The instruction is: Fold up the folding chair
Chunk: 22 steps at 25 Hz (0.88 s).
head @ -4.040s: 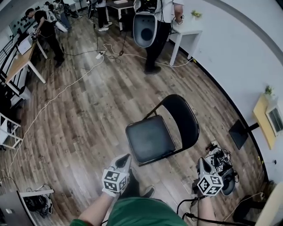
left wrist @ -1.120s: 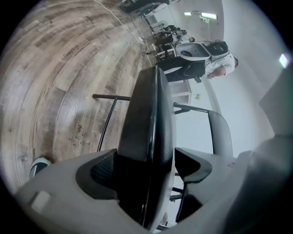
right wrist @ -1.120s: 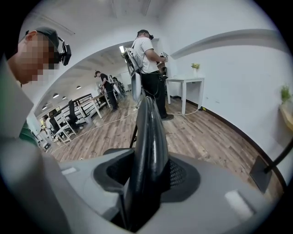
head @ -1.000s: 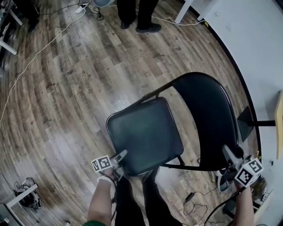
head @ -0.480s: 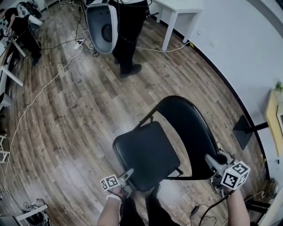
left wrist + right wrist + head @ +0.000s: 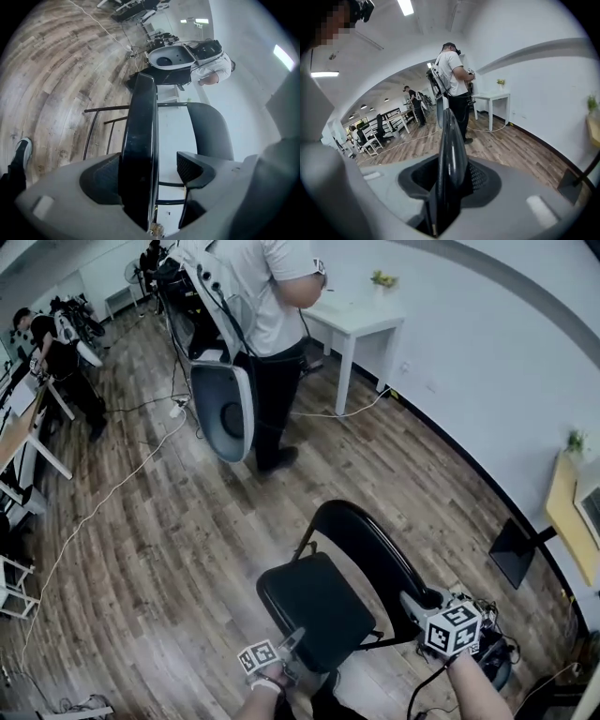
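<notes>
A black folding chair [image 6: 323, 606] stands open on a wooden floor [image 6: 169, 549], directly in front of the person. The left tool [image 6: 296, 638] is spread wide around the front edge of the seat [image 6: 139, 140]. The seat rests against one pad and a gap shows at the other. The right tool [image 6: 417, 601] is clamped on the top edge of the backrest [image 6: 375, 554]. The folding looks barely begun. Both tools are placed, but the seat has not yet been swung up flat against the backrest.
</notes>
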Each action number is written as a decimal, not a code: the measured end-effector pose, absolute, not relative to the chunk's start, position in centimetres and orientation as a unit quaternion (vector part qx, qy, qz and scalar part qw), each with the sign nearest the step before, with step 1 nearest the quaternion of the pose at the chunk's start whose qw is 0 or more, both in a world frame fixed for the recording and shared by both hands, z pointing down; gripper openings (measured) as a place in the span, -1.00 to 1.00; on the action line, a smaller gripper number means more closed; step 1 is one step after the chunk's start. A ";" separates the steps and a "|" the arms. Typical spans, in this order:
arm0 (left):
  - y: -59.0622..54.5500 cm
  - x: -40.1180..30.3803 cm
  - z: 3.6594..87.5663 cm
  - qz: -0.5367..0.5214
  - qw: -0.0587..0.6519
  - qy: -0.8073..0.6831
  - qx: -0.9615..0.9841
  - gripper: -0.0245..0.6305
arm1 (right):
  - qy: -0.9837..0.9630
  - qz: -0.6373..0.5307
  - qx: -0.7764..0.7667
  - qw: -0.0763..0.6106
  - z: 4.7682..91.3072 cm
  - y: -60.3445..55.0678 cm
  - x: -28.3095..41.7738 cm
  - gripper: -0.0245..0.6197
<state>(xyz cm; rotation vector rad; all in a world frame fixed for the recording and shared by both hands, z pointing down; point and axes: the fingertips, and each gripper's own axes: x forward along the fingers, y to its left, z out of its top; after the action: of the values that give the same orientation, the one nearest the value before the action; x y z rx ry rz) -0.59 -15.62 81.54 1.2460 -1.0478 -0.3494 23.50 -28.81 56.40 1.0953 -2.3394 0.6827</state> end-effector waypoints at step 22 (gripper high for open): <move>-24.0 8.3 73.3 -0.186 0.654 -0.504 0.534 0.22 | -0.867 0.198 0.391 0.237 52.5 -28.8 23.9 -0.56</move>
<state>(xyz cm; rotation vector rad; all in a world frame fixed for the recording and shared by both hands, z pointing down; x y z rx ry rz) 8.26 -24.00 73.33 1.2105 -1.1426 -0.4215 23.92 -28.78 52.51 1.0727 -2.3772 0.5420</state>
